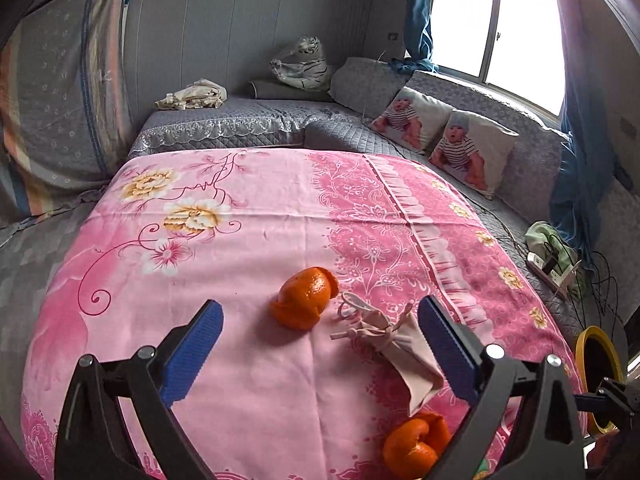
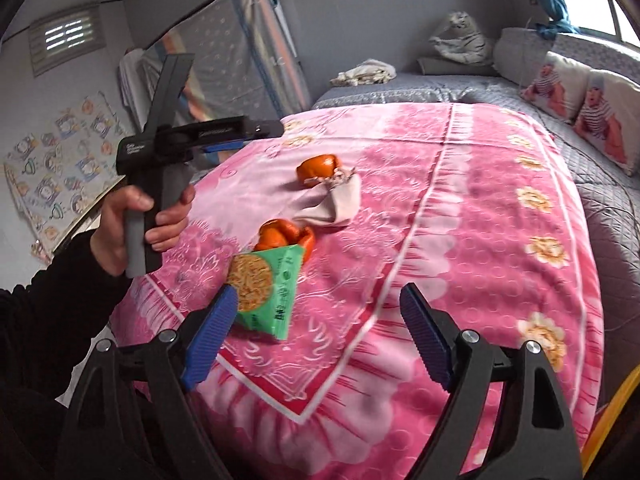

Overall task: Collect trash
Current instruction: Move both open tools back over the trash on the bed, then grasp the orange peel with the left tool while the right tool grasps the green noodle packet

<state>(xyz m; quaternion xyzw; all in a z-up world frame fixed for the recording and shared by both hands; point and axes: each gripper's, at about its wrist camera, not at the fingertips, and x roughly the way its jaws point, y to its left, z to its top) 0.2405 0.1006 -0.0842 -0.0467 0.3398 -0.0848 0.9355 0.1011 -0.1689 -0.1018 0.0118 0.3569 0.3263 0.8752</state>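
On the pink floral bedspread point(image 1: 248, 248) lie an orange peel point(image 1: 304, 298), a beige drawstring pouch point(image 1: 396, 344) and a second orange peel point(image 1: 416, 446). My left gripper point(image 1: 320, 352) is open and empty, its blue pads either side of the first peel and the pouch, just short of them. In the right wrist view, a green snack wrapper point(image 2: 266, 290) lies by the near peel point(image 2: 284, 236); the pouch point(image 2: 332, 204) and far peel point(image 2: 318, 168) lie beyond. My right gripper point(image 2: 318, 334) is open and empty, its left pad touching the wrapper's edge.
A yellow-rimmed bin point(image 1: 598, 376) stands off the bed's right edge. Grey quilted bedding with baby-print pillows point(image 1: 440, 136), a plush tiger point(image 1: 304, 64) and a power strip with cables point(image 1: 552, 268) lie beyond. The hand holding the left gripper point(image 2: 160, 208) shows in the right wrist view.
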